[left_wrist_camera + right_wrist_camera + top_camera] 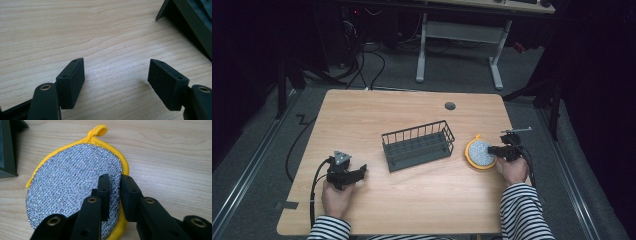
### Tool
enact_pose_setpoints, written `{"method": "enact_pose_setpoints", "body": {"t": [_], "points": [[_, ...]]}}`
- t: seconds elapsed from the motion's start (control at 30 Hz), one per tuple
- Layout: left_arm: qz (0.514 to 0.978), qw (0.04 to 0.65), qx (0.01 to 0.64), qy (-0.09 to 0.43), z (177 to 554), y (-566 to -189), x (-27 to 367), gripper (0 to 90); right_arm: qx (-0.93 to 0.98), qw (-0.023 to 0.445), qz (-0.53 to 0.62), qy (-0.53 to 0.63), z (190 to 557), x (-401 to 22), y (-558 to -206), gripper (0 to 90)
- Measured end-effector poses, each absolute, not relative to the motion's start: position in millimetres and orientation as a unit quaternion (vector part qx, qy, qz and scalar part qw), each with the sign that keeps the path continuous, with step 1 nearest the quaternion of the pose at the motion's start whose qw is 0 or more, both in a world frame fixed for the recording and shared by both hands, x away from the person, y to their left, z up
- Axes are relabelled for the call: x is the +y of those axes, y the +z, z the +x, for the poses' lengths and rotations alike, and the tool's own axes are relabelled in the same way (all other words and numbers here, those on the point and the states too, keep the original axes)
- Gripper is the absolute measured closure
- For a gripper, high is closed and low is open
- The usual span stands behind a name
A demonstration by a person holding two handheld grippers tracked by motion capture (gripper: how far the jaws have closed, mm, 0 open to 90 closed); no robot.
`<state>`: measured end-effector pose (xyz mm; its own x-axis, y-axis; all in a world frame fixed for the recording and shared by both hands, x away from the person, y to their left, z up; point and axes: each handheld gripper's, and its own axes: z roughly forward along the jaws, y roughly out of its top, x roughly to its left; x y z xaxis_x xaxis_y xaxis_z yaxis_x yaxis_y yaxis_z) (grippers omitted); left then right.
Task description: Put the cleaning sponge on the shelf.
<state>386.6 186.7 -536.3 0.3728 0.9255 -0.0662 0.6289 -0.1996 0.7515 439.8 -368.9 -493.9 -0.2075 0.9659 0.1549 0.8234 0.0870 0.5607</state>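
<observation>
A round scouring pad with a silver mesh face and a yellow rim lies flat on the wooden table, just to the right of a dark wire basket that stands near the middle. The pad's small yellow loop points away from the person. The right gripper is clamped on the pad's near right edge: one jaw lies on top of the mesh, the other sits against the yellow rim, and the edge is pinched between them. In the high view the right gripper sits at the pad's right side, held by a hand in a striped sleeve. The left gripper rests over bare table to the left of the basket, well apart from the pad, and its jaws stand wide apart with nothing between them.
</observation>
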Motion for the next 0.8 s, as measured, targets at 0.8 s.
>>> {"method": "enact_pose_setpoints", "body": {"t": [0.8], "points": [[0.746, 0.360, 0.521, 0.206, 386, -536, 187, 30.3, 0.739, 0.132, 0.585, 0.307, 430, -371, -482, 90.0]]}}
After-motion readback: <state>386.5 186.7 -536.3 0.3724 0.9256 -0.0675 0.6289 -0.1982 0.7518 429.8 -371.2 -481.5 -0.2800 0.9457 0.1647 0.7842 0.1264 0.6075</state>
